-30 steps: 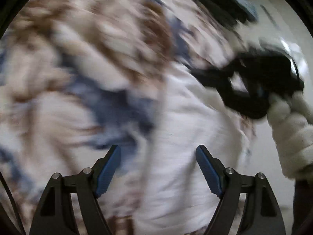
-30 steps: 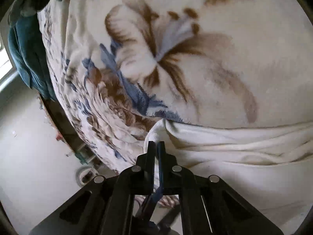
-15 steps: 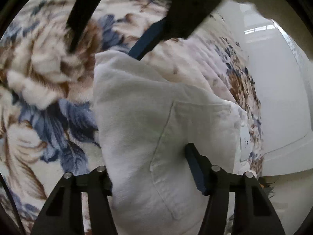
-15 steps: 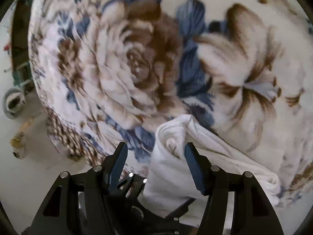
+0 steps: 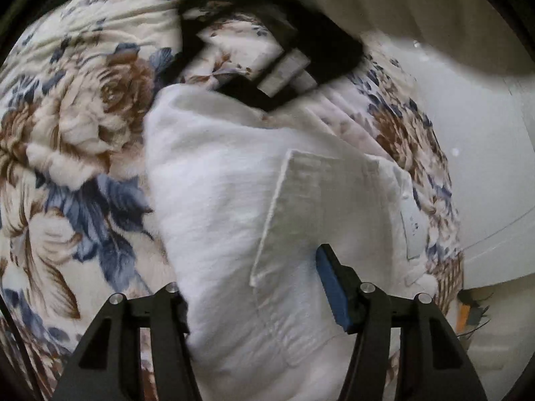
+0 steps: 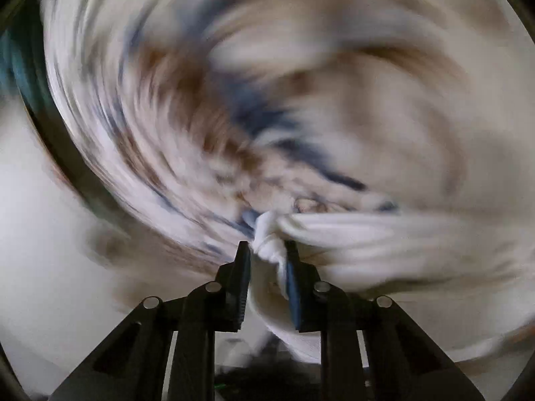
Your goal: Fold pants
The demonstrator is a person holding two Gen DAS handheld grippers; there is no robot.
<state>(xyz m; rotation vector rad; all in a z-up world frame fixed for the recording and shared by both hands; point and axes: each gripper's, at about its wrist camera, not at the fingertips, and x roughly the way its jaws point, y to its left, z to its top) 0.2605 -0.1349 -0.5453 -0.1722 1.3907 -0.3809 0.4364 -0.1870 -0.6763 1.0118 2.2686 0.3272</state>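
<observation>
Left wrist view: the white pants (image 5: pixel 234 200) lie folded on a floral blanket (image 5: pixel 67 140) printed with brown roses and blue leaves. A back pocket (image 5: pixel 317 207) faces up. The left gripper (image 5: pixel 254 287) straddles the near end of the pants, its fingers half spread with the cloth bulging between them; the left finger is hidden behind the fabric, so whether the pads press on it cannot be told. At 12 o'clock the right gripper (image 5: pixel 267 77) shows as a dark blur at the far end of the pants. Pale floor (image 5: pixel 485 167) fills the 3 o'clock side beyond the blanket's edge.

Right wrist view: heavily smeared. The right gripper (image 6: pixel 265 257) has just been closing, and a bunched corner of the pants (image 6: pixel 334 244) is pinched between its fingers. The blanket (image 6: pixel 267 83) swirls from 9 to 3 o'clock; pale floor (image 6: pixel 43 250) sits at 8 o'clock.
</observation>
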